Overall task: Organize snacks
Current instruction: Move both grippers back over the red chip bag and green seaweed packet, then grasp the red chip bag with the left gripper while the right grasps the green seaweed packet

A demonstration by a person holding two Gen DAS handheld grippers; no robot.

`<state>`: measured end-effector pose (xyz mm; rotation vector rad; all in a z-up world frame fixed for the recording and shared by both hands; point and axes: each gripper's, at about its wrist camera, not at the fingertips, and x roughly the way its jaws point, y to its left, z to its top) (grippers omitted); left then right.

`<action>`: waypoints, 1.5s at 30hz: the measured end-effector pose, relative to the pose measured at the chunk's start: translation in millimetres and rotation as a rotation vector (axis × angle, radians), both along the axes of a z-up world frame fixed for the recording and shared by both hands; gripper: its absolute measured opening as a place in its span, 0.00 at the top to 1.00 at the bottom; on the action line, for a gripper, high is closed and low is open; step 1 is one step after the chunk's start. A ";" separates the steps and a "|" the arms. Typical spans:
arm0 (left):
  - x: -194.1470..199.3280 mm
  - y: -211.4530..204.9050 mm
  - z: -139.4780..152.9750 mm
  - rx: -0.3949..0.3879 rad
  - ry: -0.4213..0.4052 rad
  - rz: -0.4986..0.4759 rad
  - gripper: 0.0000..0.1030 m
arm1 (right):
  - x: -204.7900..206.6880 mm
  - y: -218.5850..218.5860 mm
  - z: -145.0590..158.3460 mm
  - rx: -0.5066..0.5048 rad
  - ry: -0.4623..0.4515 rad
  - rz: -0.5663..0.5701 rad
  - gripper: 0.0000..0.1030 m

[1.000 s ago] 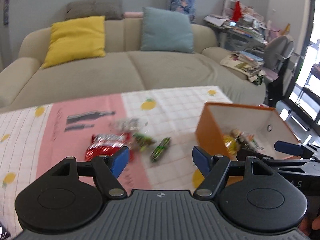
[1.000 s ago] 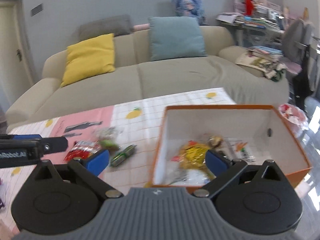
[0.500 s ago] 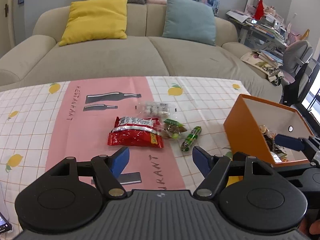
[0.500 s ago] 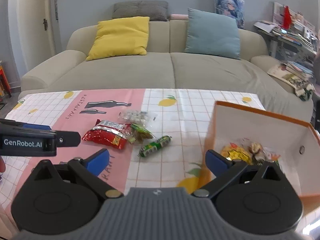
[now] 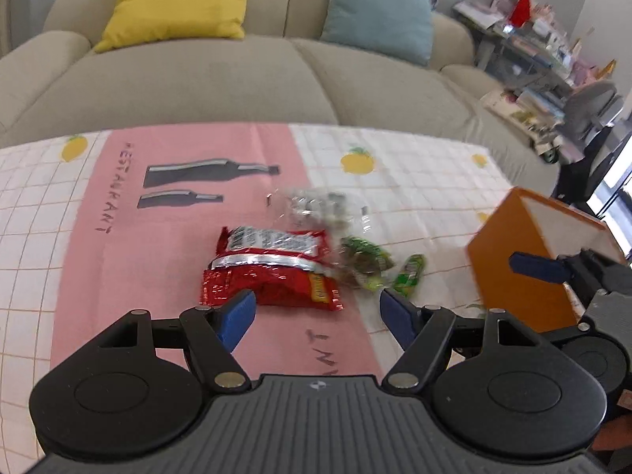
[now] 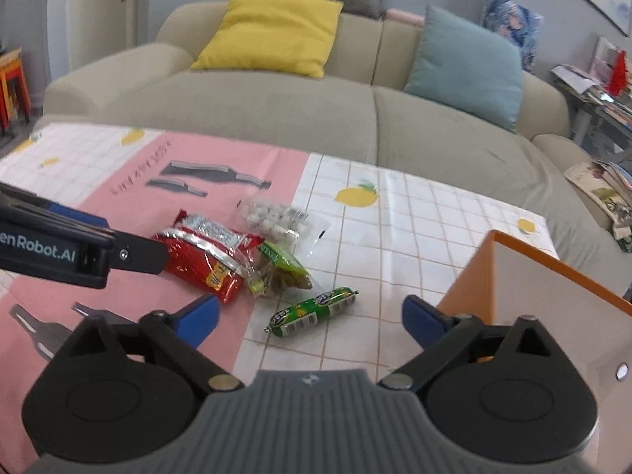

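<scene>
Four snack packs are lying left of the orange cardboard box [image 6: 553,300]; your left gripper [image 5: 318,314] is gaping empty, your right gripper [image 6: 310,318] is closing, nothing between its jaws.

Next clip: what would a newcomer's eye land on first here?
Probably the red snack bag lying on the pink strip of the tablecloth, with a clear pouch, a green-labelled packet and a green sausage-shaped snack clustered beside it. Next, the orange box at the right, and the yellow cushion on the sofa behind.
</scene>
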<state>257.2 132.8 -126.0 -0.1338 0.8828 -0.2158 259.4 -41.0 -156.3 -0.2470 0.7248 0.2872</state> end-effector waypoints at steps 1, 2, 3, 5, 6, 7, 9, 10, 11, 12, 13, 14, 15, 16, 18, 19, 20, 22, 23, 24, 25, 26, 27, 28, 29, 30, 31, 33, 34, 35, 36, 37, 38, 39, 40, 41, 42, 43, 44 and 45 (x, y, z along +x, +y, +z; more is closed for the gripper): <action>6.5 1.8 -4.3 0.011 0.012 0.005 0.18 | 6.0 2.6 -3.3 -0.006 0.009 0.009 0.09; 12.6 4.0 -8.2 0.018 0.022 0.009 0.18 | 10.8 4.2 -6.0 -0.006 0.017 0.011 0.09; 17.9 5.6 -11.4 0.019 0.031 0.010 0.18 | 17.1 5.8 -8.7 0.004 0.029 0.009 0.09; 30.5 10.9 -19.4 0.020 0.050 0.017 0.18 | 28.9 8.9 -12.6 0.027 0.053 0.004 0.10; 36.3 13.2 -23.1 0.026 0.058 0.020 0.18 | 35.3 11.0 -14.8 0.036 0.063 0.000 0.10; 42.0 15.4 -26.8 0.029 0.064 0.023 0.18 | 41.6 13.8 -17.4 0.042 0.073 0.001 0.10; 52.1 19.1 -33.0 0.021 0.078 0.021 0.16 | 52.2 20.0 -22.9 0.040 0.089 0.014 0.10; 57.0 20.4 -35.9 0.012 0.086 0.020 0.15 | 57.0 23.3 -26.4 0.033 0.093 0.021 0.10; 61.6 21.3 -38.8 0.001 0.094 0.018 0.15 | 61.7 26.6 -29.6 0.023 0.097 0.026 0.14; 66.2 21.5 -41.5 -0.008 0.104 0.015 0.14 | 67.0 29.8 -33.4 0.010 0.105 0.033 0.16; 70.9 21.2 -44.4 -0.012 0.118 0.009 0.14 | 72.1 32.1 -36.8 0.002 0.115 0.040 0.18; 74.8 20.2 -47.6 -0.008 0.128 0.009 0.14 | 76.4 33.6 -39.8 0.000 0.123 0.044 0.19; 78.4 19.1 -51.0 0.001 0.138 0.010 0.14 | 79.9 34.2 -42.2 0.001 0.129 0.046 0.19; 81.1 18.6 -54.0 0.007 0.147 0.009 0.14 | 83.1 34.7 -44.6 0.005 0.136 0.049 0.19; 84.6 17.7 -58.8 0.014 0.150 0.007 0.10 | 88.6 35.0 -48.9 0.013 0.151 0.054 0.21; 85.7 17.1 -59.2 0.021 0.138 0.009 0.07 | 91.0 35.1 -51.0 0.020 0.161 0.058 0.24; 87.0 16.8 -59.9 0.024 0.135 0.007 0.06 | 93.4 35.2 -52.7 0.026 0.169 0.060 0.26; 90.2 15.9 -60.9 0.031 0.130 -0.002 0.03 | 97.2 34.5 -56.3 0.040 0.187 0.060 0.31; 91.6 15.6 -61.7 0.039 0.126 -0.008 0.03 | 98.5 34.6 -58.0 0.046 0.193 0.061 0.34; 93.5 15.2 -62.6 0.057 0.123 -0.011 0.02 | 99.2 34.5 -59.4 0.052 0.199 0.063 0.34; 95.4 14.9 -63.4 0.076 0.124 -0.012 0.00 | 99.4 34.4 -60.3 0.059 0.200 0.066 0.36; 97.0 15.1 -64.6 0.092 0.125 -0.014 0.00 | 99.5 34.3 -60.8 0.064 0.198 0.070 0.37; 97.9 15.6 -65.4 0.103 0.123 -0.013 0.00 | 99.2 34.8 -61.0 0.065 0.198 0.075 0.38; 99.1 16.4 -67.4 0.110 0.127 -0.012 0.00 | 99.2 35.2 -61.1 0.064 0.198 0.078 0.39; 99.9 18.1 -69.8 0.099 0.132 -0.013 0.00 | 99.4 35.2 -61.4 0.065 0.198 0.078 0.39; 101.1 20.0 -73.1 0.079 0.144 -0.014 0.00 | 99.7 34.9 -61.5 0.068 0.199 0.078 0.39; 100.2 20.7 -73.7 0.075 0.130 -0.014 0.00 | 100.2 34.7 -61.5 0.073 0.200 0.079 0.39; 99.5 18.8 -74.8 0.086 0.117 -0.022 0.00 | 101.0 34.7 -61.7 0.082 0.202 0.083 0.40; 99.2 17.9 -74.7 0.082 0.115 -0.020 0.00 | 101.1 35.0 -61.8 0.084 0.203 0.084 0.40; 98.4 17.5 -74.5 0.081 0.114 -0.015 0.00 | 101.0 35.3 -61.8 0.085 0.202 0.084 0.40; 97.7 16.9 -74.1 0.077 0.113 -0.015 0.00 | 100.7 35.3 -61.9 0.088 0.201 0.083 0.40; 96.5 16.2 -73.4 0.072 0.110 -0.014 0.00 | 100.9 34.9 -62.1 0.095 0.202 0.083 0.41; 95.1 16.7 -72.5 0.062 0.107 -0.014 0.00 | 101.2 34.2 -62.2 0.103 0.205 0.082 0.41; 93.5 17.5 -71.6 0.049 0.104 -0.013 0.03 | 101.2 33.7 -62.1 0.111 0.208 0.079 0.42; 91.4 18.2 -70.6 0.034 0.103 -0.011 0.11 | 101.2 33.7 -61.8 0.115 0.212 0.080 0.42; 89.1 18.3 -69.4 0.027 0.103 -0.007 0.16 | 100.9 34.0 -61.1 0.117 0.215 0.081 0.43; 86.4 18.2 -67.8 0.023 0.102 0.001 0.17 | 100.4 34.4 -60.5 0.119 0.218 0.081 0.44; 83.6 17.3 -65.7 0.021 0.093 0.007 0.21 | 99.9 34.8 -59.8 0.125 0.225 0.082 0.44; 79.5 17.0 -63.2 0.019 0.084 0.012 0.24 | 99.3 34.6 -59.0 0.132 0.232 0.082 0.45; 75.9 16.4 -61.0 0.019 0.077 0.017 0.27 | 98.8 34.4 -58.1 0.139 0.238 0.080 0.45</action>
